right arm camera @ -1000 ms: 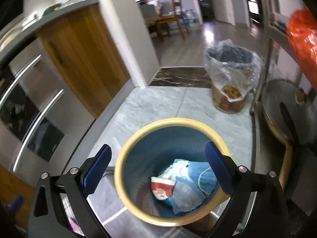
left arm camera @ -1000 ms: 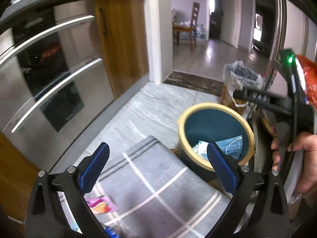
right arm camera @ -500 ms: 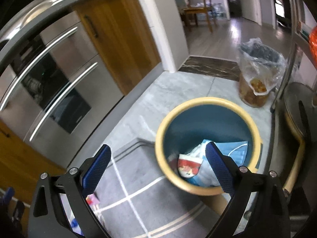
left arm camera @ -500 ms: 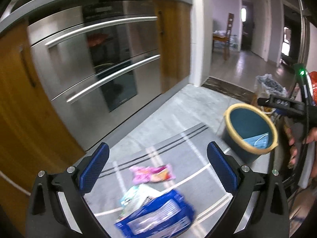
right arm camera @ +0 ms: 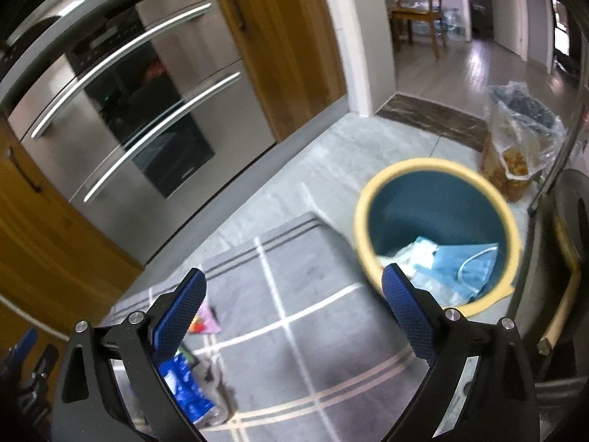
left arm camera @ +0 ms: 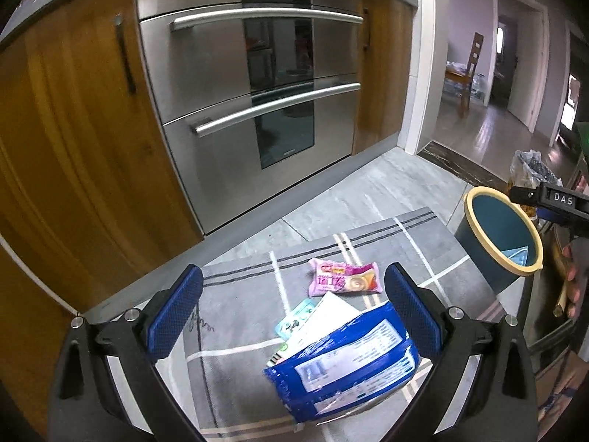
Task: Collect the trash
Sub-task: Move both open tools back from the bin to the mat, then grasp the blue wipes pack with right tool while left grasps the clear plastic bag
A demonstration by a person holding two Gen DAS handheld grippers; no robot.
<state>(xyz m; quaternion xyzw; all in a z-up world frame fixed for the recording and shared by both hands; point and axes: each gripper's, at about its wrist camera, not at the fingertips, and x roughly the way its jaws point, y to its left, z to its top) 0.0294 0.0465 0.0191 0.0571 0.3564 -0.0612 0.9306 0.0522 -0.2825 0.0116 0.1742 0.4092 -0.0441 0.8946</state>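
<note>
Blue-padded left claw (left arm camera: 292,313) gapes wide above a blue packet (left arm camera: 342,357) on the grey rug (left arm camera: 243,316), a pink wrapper (left arm camera: 344,281) just beyond. Right claw (right arm camera: 292,313), also wide open and empty, hangs near the yellow-rimmed bin (right arm camera: 438,232) at far right.

The left wrist view looks forward and down along the left claw (left arm camera: 292,307), close above a grey rug (left arm camera: 235,302), with a blue packet (left arm camera: 342,361) between its fingers and the oven (left arm camera: 250,84) ahead. The right wrist view looks down along the right claw (right arm camera: 291,309) from a little higher, with the yellow-rimmed bin (right arm camera: 438,235) just ahead of its right finger. Both views share the rug, oven, bin, blue packet and a pink wrapper (left arm camera: 344,281). The right claw shows at the left view's right edge.
</note>
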